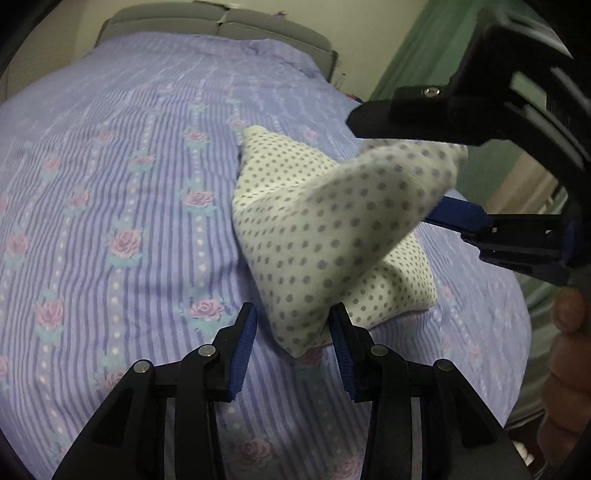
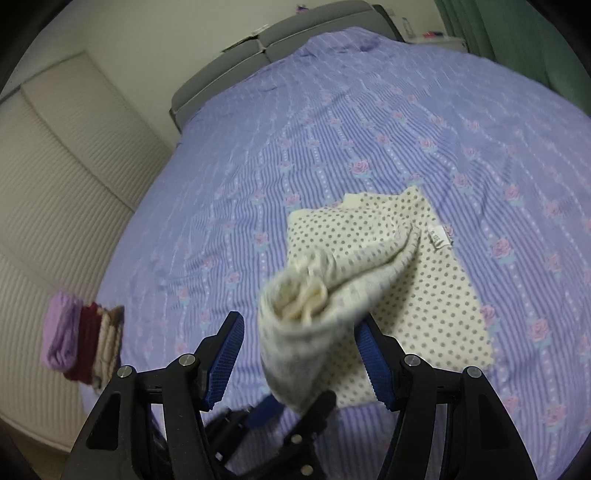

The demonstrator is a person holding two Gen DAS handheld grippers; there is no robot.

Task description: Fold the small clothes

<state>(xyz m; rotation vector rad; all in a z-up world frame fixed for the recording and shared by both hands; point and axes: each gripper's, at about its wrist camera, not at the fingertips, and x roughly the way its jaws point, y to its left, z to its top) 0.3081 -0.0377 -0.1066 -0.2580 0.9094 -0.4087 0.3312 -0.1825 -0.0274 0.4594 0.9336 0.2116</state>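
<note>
Spotted garment (image 2: 406,280) on striped bedspread (image 2: 369,129), its bunched corner between right claw's (image 2: 299,358) parted jaws.

Both cams ride the grippers, tilted steeply down, close over the bed (image 1: 110,155). Left wrist view faces the headboard (image 1: 221,22), with the right gripper (image 1: 417,173) intruding from the right. Right wrist view faces the same headboard (image 2: 295,29). Shared: dotted garment (image 1: 314,236) (image 2: 424,273), purple sheet.
</note>
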